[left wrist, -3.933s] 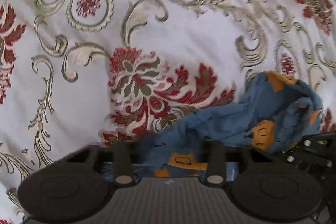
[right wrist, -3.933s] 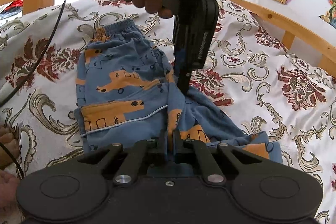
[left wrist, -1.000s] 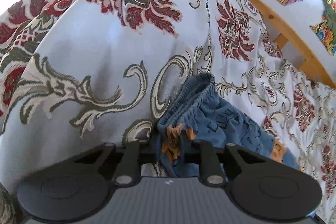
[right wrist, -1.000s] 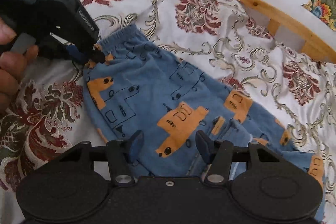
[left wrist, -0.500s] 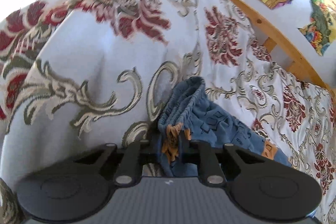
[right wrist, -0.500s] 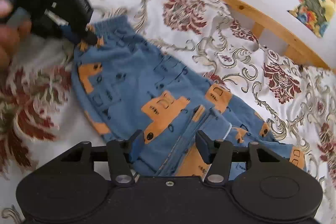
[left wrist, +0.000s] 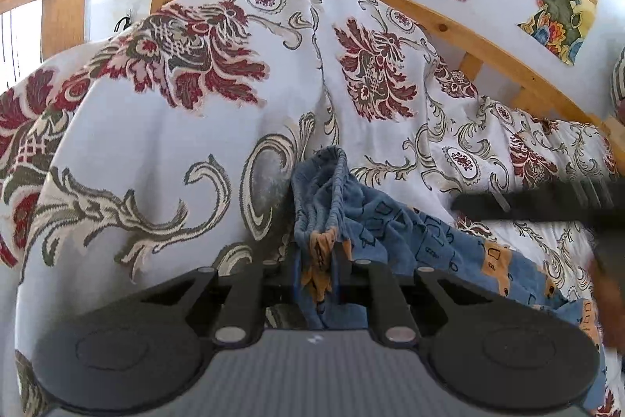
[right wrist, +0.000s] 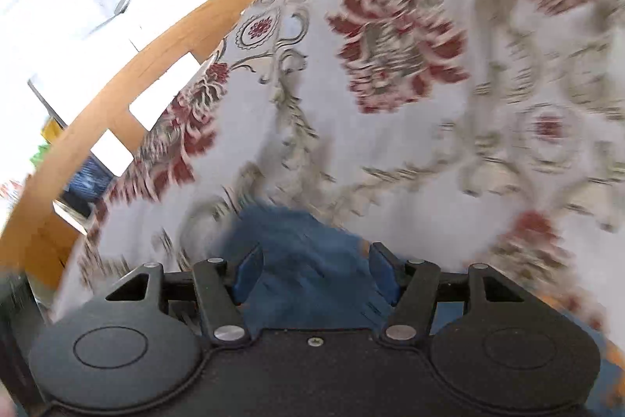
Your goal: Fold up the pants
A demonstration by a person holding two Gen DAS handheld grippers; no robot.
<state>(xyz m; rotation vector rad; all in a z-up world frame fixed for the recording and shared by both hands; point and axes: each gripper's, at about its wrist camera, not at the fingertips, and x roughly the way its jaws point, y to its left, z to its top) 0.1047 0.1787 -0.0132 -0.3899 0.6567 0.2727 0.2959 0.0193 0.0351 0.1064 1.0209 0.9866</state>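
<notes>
Left gripper (left wrist: 317, 266) jaws nearly closed, pinching waistband corner of pants (left wrist: 394, 229), which lie on bed's floral bedspread (left wrist: 156, 127). Right gripper (right wrist: 314, 274) jaws just opening, wide apart above blue fabric, gripping nothing; view blurred.

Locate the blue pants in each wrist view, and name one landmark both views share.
Left wrist: the blue pants run from lower centre to the lower right, with the bunched waistband pinched in the left gripper.
Right wrist: a blurred blue patch of the pants lies at bottom centre, between the open jaws of the right gripper.
Shared landmark: the wooden bed rail behind the floral bedspread.
</notes>
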